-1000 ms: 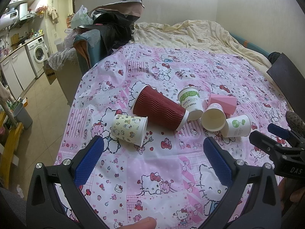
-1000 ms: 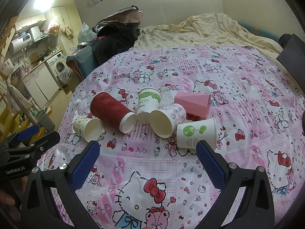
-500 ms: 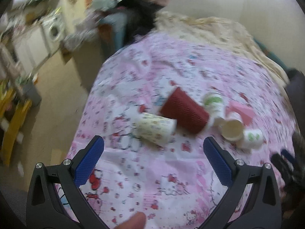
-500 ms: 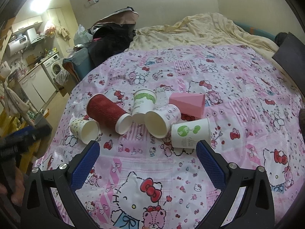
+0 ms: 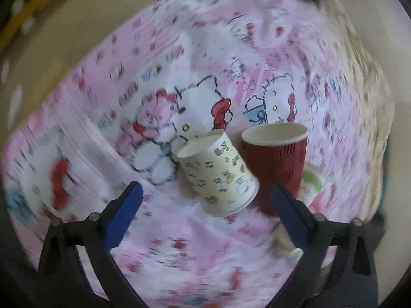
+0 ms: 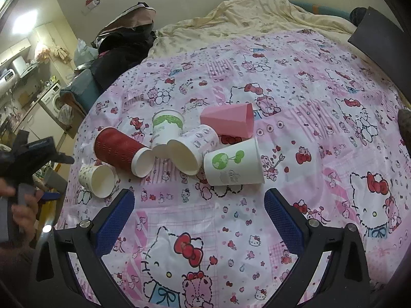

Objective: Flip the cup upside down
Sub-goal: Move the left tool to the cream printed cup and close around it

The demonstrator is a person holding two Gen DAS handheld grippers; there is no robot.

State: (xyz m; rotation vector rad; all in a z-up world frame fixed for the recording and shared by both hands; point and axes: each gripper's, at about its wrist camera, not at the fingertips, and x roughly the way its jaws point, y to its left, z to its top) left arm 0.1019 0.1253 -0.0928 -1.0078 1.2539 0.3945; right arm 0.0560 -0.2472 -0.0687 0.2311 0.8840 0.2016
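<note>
Approach step. Left claw [image 5: 205,200] open, empty; cream patterned cup [image 5: 218,172] lying just ahead between fingers, red ribbed cup [image 5: 278,159] touching it rightward. Next: straddle cream cup's wall, close. Right claw [image 6: 199,210] open, empty, idle over surface [image 6: 321,102].

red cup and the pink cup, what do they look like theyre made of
Red cup: most likely paper, matte, with a rippled sleeve; the wavy ridges and the rolled white rim point to that. Pink cup: smooth, flat-sided and sharp-edged, with an even matte pink; it could be folded card or thin plastic, the look leaves it open.
</note>
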